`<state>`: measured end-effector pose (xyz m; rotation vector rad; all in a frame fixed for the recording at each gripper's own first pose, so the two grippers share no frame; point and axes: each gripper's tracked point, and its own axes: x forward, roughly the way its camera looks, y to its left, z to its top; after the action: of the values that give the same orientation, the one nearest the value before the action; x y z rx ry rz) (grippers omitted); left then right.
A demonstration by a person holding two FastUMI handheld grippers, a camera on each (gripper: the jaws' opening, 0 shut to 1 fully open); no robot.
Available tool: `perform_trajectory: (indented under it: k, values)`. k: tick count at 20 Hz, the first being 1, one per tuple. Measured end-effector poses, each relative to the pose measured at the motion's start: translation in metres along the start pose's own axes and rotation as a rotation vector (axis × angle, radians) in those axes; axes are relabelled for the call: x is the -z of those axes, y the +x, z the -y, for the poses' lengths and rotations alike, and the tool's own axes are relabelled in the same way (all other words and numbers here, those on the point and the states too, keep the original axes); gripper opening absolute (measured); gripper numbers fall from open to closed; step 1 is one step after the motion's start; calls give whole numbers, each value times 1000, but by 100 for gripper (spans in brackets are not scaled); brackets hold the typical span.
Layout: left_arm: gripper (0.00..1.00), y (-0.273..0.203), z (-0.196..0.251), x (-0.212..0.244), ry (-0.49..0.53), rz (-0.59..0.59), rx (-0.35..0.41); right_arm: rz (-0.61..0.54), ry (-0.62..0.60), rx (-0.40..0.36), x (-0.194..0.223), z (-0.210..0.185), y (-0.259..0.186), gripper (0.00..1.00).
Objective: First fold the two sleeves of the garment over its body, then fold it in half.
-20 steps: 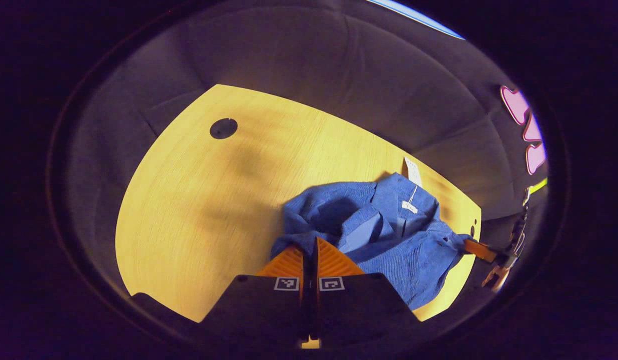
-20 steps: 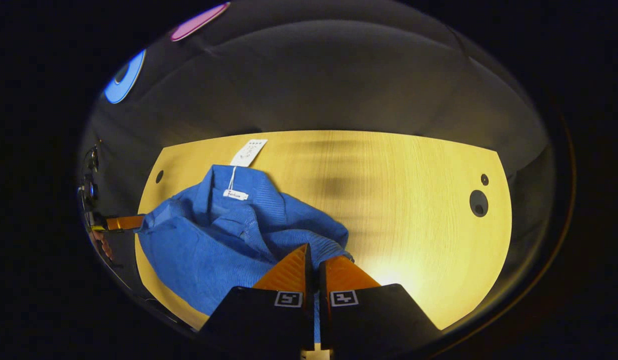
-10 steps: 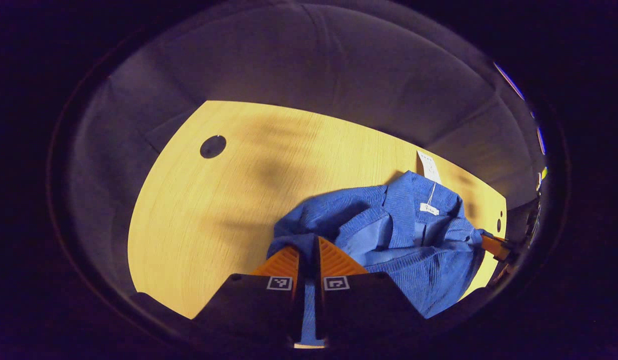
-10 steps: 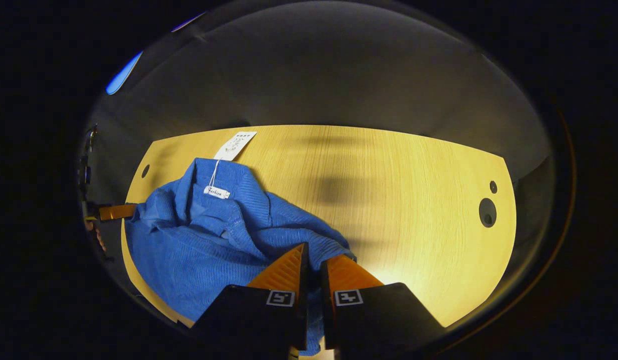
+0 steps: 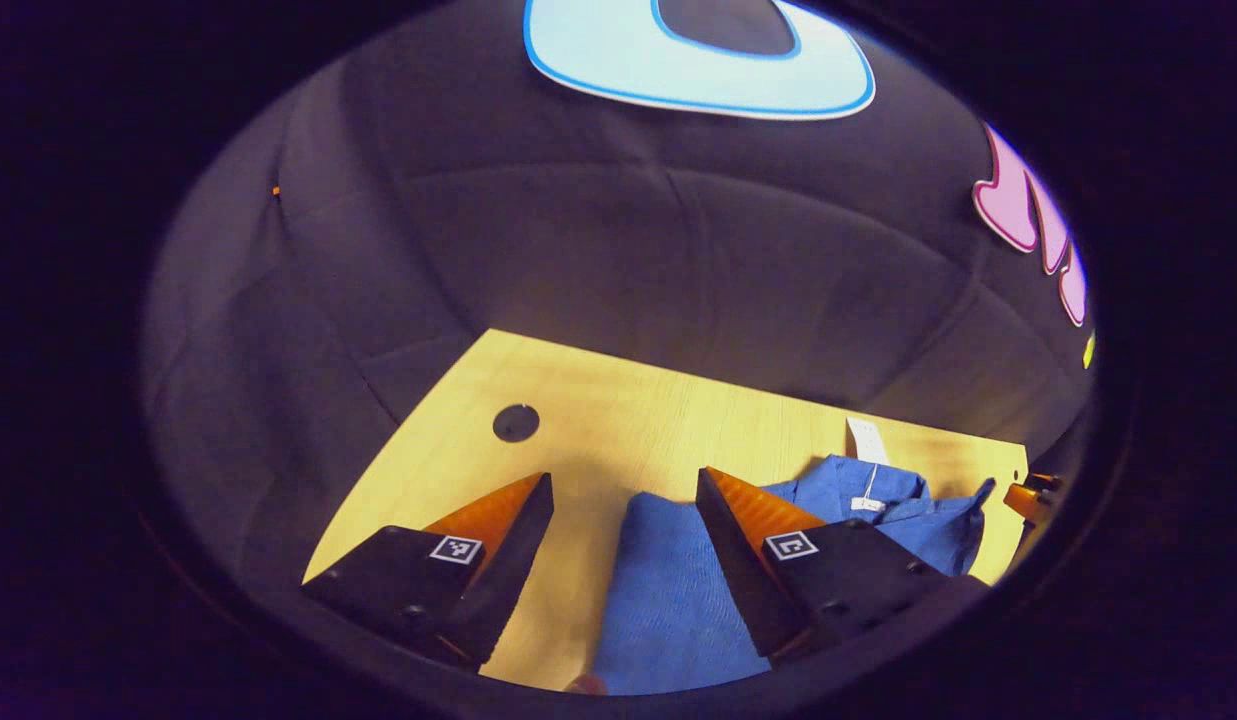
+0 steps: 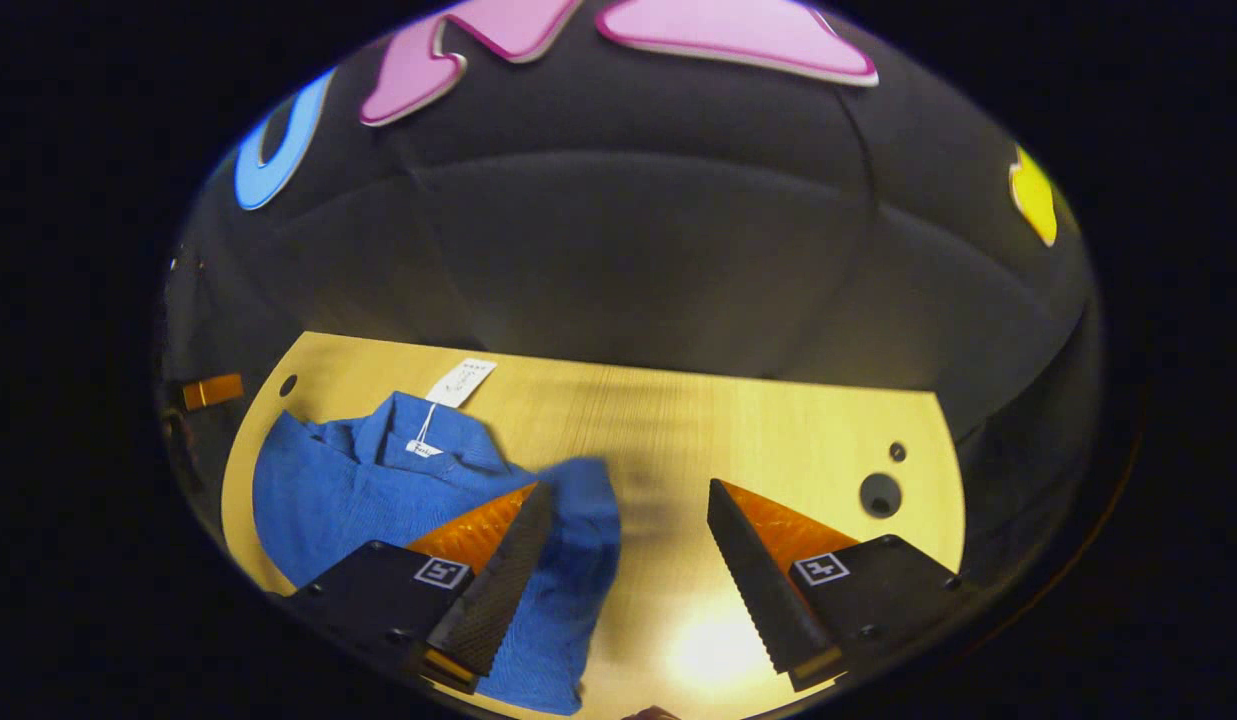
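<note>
A blue ribbed garment [image 5: 668,590] lies crumpled on the wooden table [image 5: 598,400], its collar and white hang tag [image 5: 866,440] toward the far edge. My left gripper [image 5: 623,480] hovers open above the garment's left part, with cloth showing below the gap and touching neither finger. In the right gripper view the garment [image 6: 328,490] spreads at the left, one loose flap [image 6: 583,560] reaching under my open right gripper [image 6: 628,490]. The hang tag [image 6: 461,380] rests on the table past the collar. Both grippers hold nothing.
The table has a round cable hole [image 5: 516,422] at its left and another hole [image 6: 880,495] at its right. Bare wood [image 6: 738,430] lies right of the garment. The dark cloth wall rises behind the table. A finger [image 6: 210,390] of the left gripper shows at the far left.
Both grippers were shut on the garment's edges; now both have opened and let go. The cameras have tilted up, and the cloth has dropped flatter onto the table.
</note>
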<state>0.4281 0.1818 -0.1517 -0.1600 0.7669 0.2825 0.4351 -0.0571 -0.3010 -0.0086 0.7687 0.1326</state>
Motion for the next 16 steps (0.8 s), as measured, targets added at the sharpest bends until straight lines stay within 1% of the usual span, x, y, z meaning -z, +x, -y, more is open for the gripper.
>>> perform_trajectory:
  k: [1, 2, 4, 6, 7, 8, 9, 11, 13, 14, 15, 16]
  values:
    - [85, -18, -5, -8, 1, 50, 6, 34, -18, -1, -8, -6, -11, 92]
    - [86, -34, -6, -11, 1, 82, 22, 66, -21, -11, -16, -15, -28, 100]
    - [85, -70, -4, -9, -3, 133, 58, 118, -6, -41, -32, -37, -65, 100]
    - [85, -99, 3, -1, -5, 185, 97, 177, -9, -45, -47, -55, -110, 100]
    - [82, -116, 10, 5, -3, 200, 136, 220, -15, -38, -53, -67, -132, 100]
    - [85, -134, 15, 11, 4, 221, 174, 249, -27, -26, -57, -75, -155, 100]
    - [86, -148, 16, 19, 25, 235, 197, 269, -33, -13, -56, -87, -181, 100]
    - [85, -178, 10, 43, 71, 247, 208, 341, -24, -6, -53, -114, -229, 100]
    - [85, -212, 7, 64, 122, 272, 236, 385, -23, 3, -37, -138, -272, 100]
    - [85, -228, 4, 73, 154, 302, 241, 408, -13, 15, -27, -148, -292, 93]
    - [85, -241, -2, 84, 183, 318, 235, 426, 7, 18, -16, -156, -311, 100]
    - [84, -257, -7, 92, 205, 339, 225, 443, 34, 19, -3, -166, -329, 100]
